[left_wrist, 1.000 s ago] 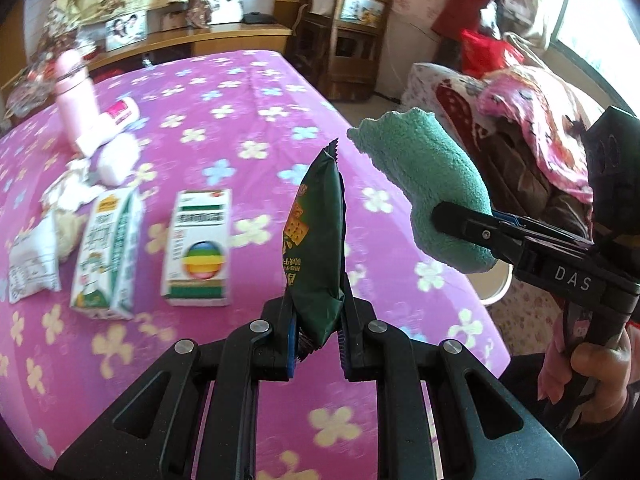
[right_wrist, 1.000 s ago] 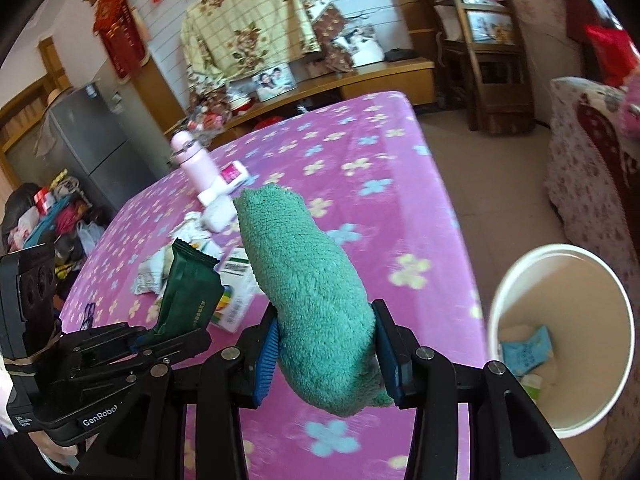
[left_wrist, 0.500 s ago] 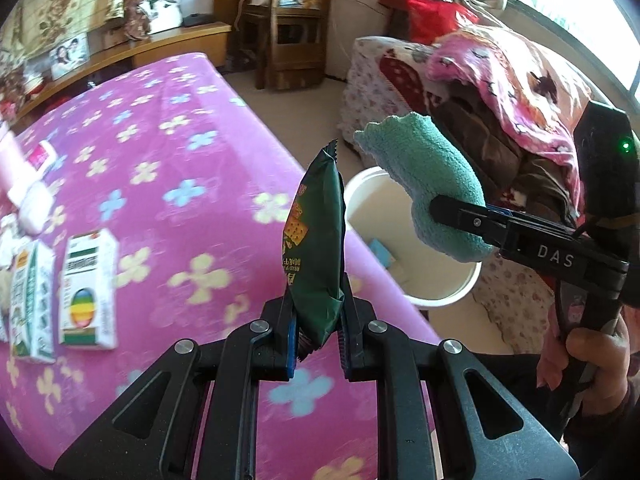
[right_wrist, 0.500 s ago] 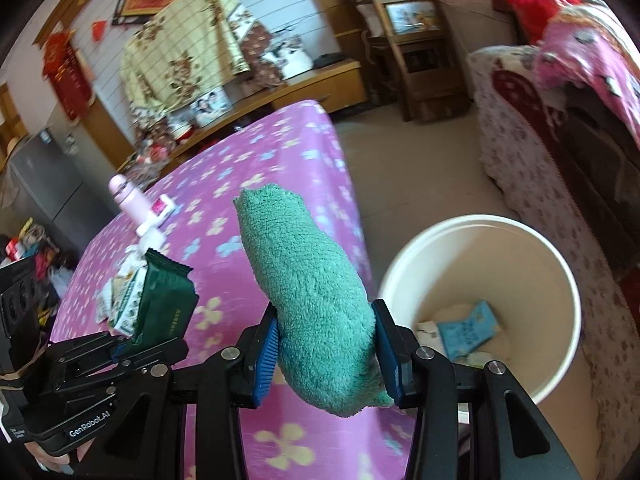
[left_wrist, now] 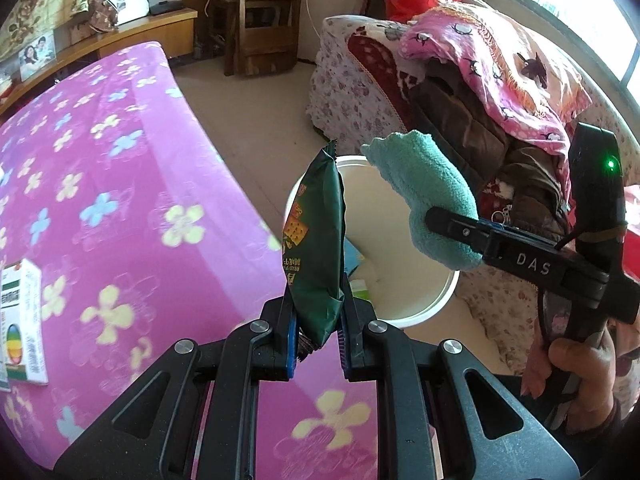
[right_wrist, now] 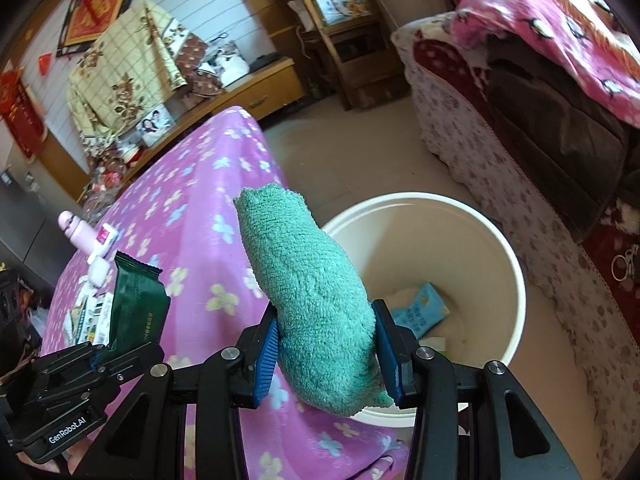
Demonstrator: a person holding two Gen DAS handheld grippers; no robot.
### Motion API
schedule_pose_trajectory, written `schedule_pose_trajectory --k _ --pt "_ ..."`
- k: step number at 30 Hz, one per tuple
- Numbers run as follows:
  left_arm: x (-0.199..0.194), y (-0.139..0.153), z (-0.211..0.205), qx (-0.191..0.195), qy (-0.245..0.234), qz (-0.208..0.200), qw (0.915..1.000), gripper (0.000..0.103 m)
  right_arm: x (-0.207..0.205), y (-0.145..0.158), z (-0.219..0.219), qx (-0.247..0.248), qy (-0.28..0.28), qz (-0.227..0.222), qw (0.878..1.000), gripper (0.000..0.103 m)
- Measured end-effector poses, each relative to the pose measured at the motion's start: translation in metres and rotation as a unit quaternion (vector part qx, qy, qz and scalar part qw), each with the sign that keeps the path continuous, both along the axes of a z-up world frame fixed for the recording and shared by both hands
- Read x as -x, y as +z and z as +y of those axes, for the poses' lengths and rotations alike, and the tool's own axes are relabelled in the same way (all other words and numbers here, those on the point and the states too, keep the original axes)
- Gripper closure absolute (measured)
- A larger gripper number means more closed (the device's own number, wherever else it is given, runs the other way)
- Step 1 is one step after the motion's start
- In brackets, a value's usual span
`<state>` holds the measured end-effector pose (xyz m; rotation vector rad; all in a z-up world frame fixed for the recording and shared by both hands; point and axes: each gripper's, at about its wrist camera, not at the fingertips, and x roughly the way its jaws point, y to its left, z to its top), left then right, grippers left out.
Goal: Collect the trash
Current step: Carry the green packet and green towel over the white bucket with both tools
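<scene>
My left gripper [left_wrist: 318,334] is shut on a dark green snack wrapper [left_wrist: 316,240], held upright at the table's right edge, next to a white bin [left_wrist: 436,300] on the floor. The wrapper also shows in the right wrist view [right_wrist: 136,308]. My right gripper [right_wrist: 326,354] is shut on a folded teal cloth [right_wrist: 312,304], held over the near rim of the bin [right_wrist: 508,264]. The cloth also shows in the left wrist view [left_wrist: 428,196]. A blue packet [right_wrist: 420,314] and other scraps lie in the bin.
The table has a pink flowered cover [left_wrist: 120,200]. A white carton [left_wrist: 20,320] lies at its left; a pink bottle [right_wrist: 76,236] and more packaging [right_wrist: 88,316] lie farther along. A sofa with blankets [right_wrist: 540,80] stands beyond the bin. A wooden rack [right_wrist: 332,20] stands at the back.
Both grippers have swung right from over the table to its edge. The bin has come closer and larger in both views. Both still hold their loads.
</scene>
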<state>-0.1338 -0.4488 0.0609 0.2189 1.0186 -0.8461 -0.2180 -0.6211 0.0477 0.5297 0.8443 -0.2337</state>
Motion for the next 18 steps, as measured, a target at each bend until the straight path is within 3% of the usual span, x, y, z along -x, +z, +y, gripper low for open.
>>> schedule_pose_trajectory --k 18 --pt "-0.009 -0.039 -0.059 -0.027 -0.023 0.021 0.9991 0.09 0.005 -0.035 -0.043 -0.021 -0.061 0.04 0.997 0.06"
